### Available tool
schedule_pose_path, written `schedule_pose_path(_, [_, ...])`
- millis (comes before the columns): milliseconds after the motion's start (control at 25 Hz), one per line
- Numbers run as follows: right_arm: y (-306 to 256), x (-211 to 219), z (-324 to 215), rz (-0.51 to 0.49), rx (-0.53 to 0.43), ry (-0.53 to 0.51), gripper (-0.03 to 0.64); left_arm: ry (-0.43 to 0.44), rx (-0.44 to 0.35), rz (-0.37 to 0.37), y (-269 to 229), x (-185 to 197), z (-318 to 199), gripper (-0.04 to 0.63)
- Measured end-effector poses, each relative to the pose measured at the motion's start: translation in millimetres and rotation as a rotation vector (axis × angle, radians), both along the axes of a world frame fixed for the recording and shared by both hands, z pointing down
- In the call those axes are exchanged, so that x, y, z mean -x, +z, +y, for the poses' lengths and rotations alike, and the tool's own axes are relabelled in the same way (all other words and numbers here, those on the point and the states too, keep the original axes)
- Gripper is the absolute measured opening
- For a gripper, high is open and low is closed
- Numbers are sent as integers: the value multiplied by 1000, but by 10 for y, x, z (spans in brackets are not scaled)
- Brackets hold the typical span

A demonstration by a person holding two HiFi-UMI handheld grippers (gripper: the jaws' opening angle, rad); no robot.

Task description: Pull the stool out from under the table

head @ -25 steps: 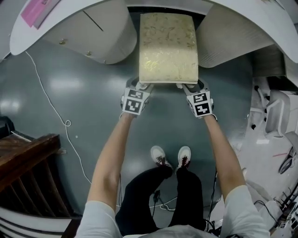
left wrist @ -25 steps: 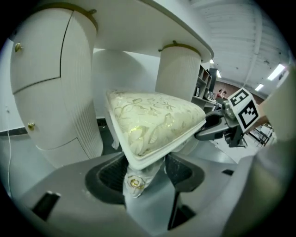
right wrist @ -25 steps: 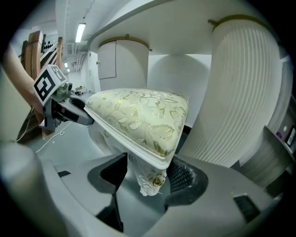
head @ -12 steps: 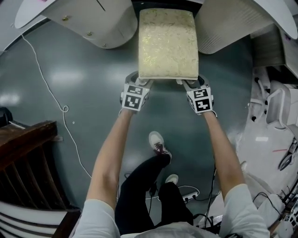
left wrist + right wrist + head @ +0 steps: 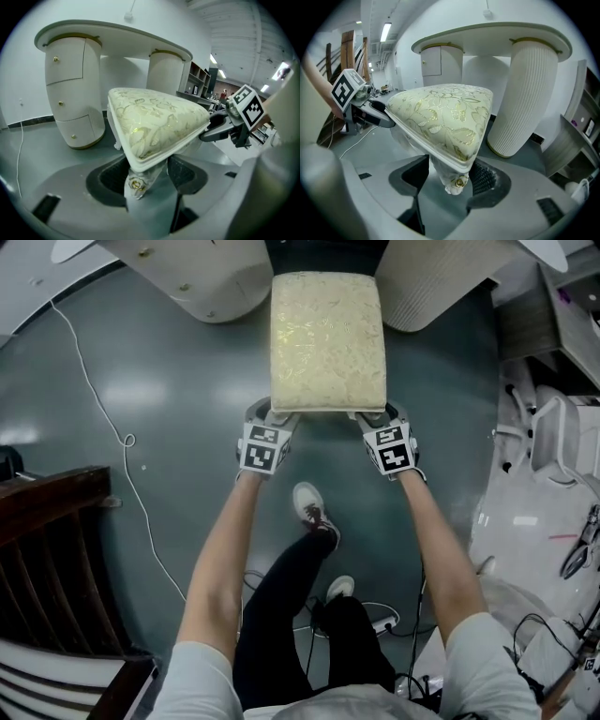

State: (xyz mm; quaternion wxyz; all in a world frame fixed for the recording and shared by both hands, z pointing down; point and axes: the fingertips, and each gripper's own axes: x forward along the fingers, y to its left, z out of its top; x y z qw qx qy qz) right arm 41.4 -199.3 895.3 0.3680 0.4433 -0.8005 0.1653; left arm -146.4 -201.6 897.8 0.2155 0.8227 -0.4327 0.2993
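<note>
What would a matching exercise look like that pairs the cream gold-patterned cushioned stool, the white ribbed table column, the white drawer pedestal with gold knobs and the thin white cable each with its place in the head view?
Things:
1. cream gold-patterned cushioned stool
2. white ribbed table column
3. white drawer pedestal with gold knobs
4. thin white cable

Places in the head view:
A. top left
B. trailing down the left side
C. top centre
D. top right

Pairs: 1-C, 2-D, 3-A, 4-B.

2 pedestals (image 5: 211, 277) flank stool (image 5: 328, 338) — leftward floor (image 5: 187, 404) open
</note>
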Motion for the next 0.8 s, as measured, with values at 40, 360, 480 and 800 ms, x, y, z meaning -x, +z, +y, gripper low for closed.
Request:
schedule_pose_path(40, [-5,13,95,1,4,-3,261,0,1,0,6,4,92,261])
schedule_pose_path(360, [12,53,681,15,99,-31,261,23,55,-17,39,16,635,262])
schedule_pose_path(480, [2,4,736,41,134,-104,262,42,131,-27,-12,2,692,262])
schedule_pose_path(800, [-536,-536,960,240,136,-161,262,90,172,-132,-500,337,1104,258])
